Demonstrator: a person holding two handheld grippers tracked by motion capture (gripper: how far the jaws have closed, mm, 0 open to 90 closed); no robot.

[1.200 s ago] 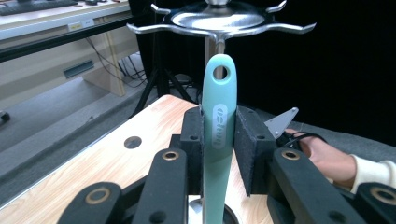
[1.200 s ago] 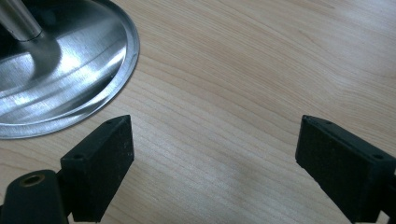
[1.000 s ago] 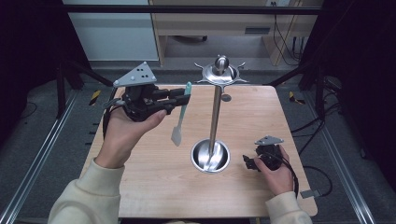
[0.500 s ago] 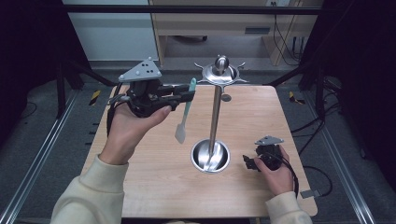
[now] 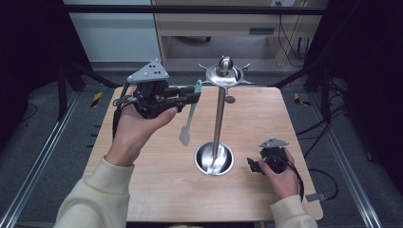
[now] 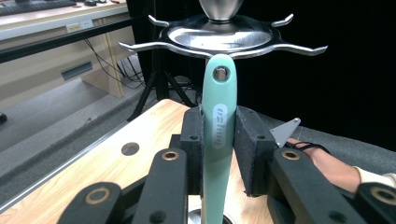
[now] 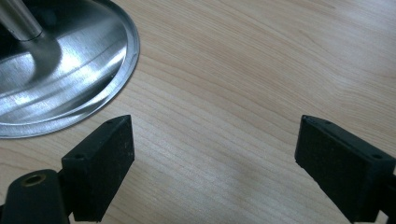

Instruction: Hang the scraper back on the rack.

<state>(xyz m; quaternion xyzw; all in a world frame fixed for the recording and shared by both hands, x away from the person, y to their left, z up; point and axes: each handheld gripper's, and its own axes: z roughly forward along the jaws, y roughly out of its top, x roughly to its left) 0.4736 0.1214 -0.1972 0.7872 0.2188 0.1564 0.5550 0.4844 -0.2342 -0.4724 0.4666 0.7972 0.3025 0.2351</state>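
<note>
High view shows my left hand (image 5: 138, 130) raised above the wooden table (image 5: 157, 190), forearm coming in from the lower left in a cream sleeve (image 5: 92, 199), wrist turned so the left gripper (image 5: 192, 96) points right toward the metal utensil stand (image 5: 219, 118). Its jaws are pinched on the upper handle of a mint-green spatula (image 5: 189, 116), which hangs nearly upright with its pale blade (image 5: 185, 137) clear of the table surface and just left of the stand's pole. Left gripper view confirms the grip: both black pads (image 6: 252, 149) press the sides of the handle, and the hanging hole (image 6: 220, 73) at the handle's top sits just below the stand's round top plate (image 6: 219, 37), near its hooked arms (image 6: 140, 45). Whether the handle touches the plate I cannot tell. My right hand (image 5: 280, 173) rests low at the table's near right area, holding the right gripper (image 5: 253, 165) close to the surface and pointed left toward the stand's dished base (image 5: 214, 159). Right gripper view shows its jaws spread wide with nothing between them, bare wood under them, and the rim of the steel base at upper left. A round hole (image 5: 230, 99) in the tabletop lies behind the pole.
</note>
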